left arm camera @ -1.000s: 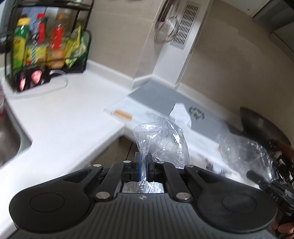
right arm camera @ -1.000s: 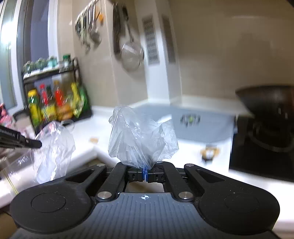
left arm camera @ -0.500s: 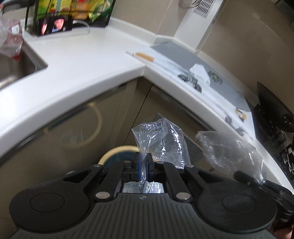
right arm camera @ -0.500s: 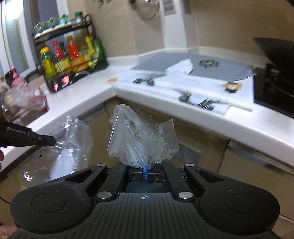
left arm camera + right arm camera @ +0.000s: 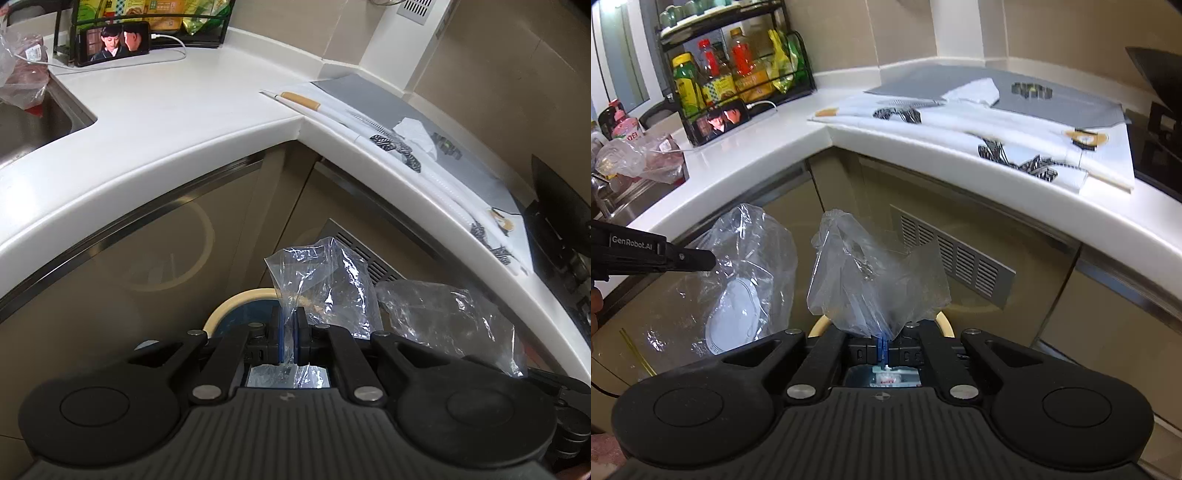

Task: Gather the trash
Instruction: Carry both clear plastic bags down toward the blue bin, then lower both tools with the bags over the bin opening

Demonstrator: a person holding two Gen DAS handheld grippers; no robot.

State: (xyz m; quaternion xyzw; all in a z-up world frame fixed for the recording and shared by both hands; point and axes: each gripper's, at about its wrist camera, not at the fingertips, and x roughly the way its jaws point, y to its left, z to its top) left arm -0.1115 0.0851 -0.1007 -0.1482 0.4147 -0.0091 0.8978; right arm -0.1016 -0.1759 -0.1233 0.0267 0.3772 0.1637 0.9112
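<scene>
My left gripper (image 5: 289, 320) is shut on a crumpled clear plastic bag (image 5: 325, 284), held in front of the cabinet doors below the counter. My right gripper (image 5: 882, 345) is shut on a second clear plastic bag (image 5: 871, 280). In the left wrist view that second bag (image 5: 443, 317) hangs at the right. In the right wrist view the left gripper (image 5: 705, 260) and its bag (image 5: 746, 280) show at the left. A round bin with a cream rim (image 5: 236, 301) sits on the floor right under both grippers; its rim (image 5: 943, 321) peeks from behind the right gripper.
A white L-shaped counter (image 5: 177, 122) wraps round above, bearing a folded printed cloth (image 5: 1015, 136), a grey mat (image 5: 1052, 99), a phone (image 5: 114, 42) on a cable, a bottle rack (image 5: 735, 74) and a sink (image 5: 33, 122). A vent grille (image 5: 956, 254) is set in the cabinet front.
Both grippers have sunk from counter height to below the counter edge and tilted downward, each still gripping its bag. The bin's rim has come into view under them.
</scene>
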